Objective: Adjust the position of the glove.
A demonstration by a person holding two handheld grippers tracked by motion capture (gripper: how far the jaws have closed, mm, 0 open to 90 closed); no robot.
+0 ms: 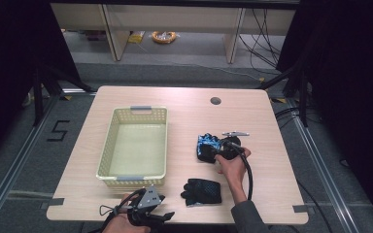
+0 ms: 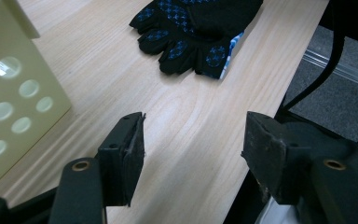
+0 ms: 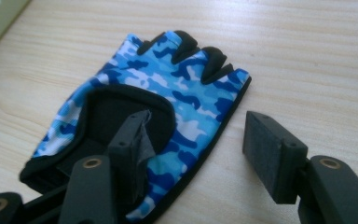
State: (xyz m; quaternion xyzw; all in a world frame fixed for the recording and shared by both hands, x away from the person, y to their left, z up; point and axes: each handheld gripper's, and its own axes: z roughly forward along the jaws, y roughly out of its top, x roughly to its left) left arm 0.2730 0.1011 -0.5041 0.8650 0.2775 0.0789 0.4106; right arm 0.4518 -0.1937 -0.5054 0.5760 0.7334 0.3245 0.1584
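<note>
Right gripper view: right hand-held gripper [image 3: 193, 149] spread over camo glove [image 3: 168, 93], cuff end, right of basket [image 1: 133, 145]. Black glove [image 1: 202, 191] near edge of desk [image 1: 272, 184]. Left hand-held gripper [image 2: 191, 154] spread, empty. Likely grasp: lower, pinch cuff edge squarely.

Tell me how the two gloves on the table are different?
The far glove shows blue camouflage; the near glove shows black with blue dots. The far glove lies between the right tongs' open jaws; the near glove lies untouched, ahead of the left tongs. Both are fingerless and lie flat on the table.
</note>
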